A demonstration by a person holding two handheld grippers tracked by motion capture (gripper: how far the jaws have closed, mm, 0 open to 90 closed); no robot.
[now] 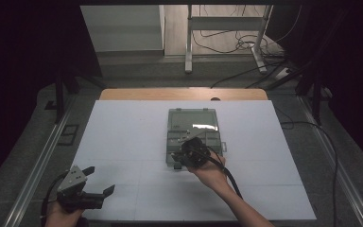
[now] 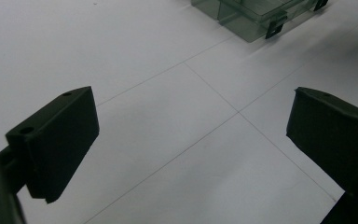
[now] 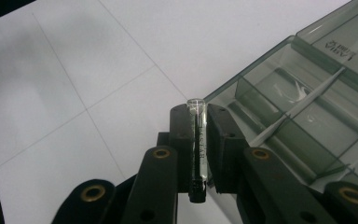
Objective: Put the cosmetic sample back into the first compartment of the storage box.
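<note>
Right gripper view: the right gripper (image 3: 200,140) is clamped on a small clear vial (image 3: 198,149), long axis running along the jaws, clear rounded end pointing away from the hand, dark end toward it. Black lettering runs lengthwise on the vial, too small to read. It sits just off the near corner of the open grey-green organiser box (image 3: 303,107), w/ dividers; one compartment holds something pale, unclear what. The lid label is unreadable. Well apart from the box, the left gripper (image 1: 99,182) has jaws wide, nothing between.

Compartment box (image 2: 256,16) cut off by top edge (left gripper view); lettering on clear tube (image 3: 198,144) too small to read.
</note>
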